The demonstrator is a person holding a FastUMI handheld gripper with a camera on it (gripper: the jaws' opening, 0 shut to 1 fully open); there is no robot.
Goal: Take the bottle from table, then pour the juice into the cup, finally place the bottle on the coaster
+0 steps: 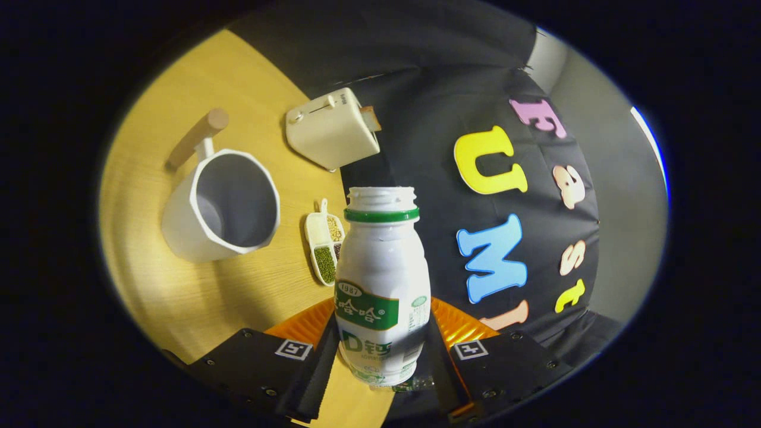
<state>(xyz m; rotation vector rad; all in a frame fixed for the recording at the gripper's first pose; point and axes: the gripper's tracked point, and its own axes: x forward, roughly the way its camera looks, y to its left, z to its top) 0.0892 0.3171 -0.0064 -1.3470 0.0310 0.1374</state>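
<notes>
Between the fingers of the gripper (380, 356): white uncapped plastic bottle (381, 279), clamped at its lower body, neck pointing forward; white faceted cup (223, 205) ahead-left, mouth open toward it.

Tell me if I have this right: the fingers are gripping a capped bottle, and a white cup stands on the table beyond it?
Not quite: the bottle has no cap; the gripper view shows its open mouth. The fingers do grip it, and the white cup stands beyond.

Bottle (381, 279) clamped between both fingers (321, 351)
</notes>
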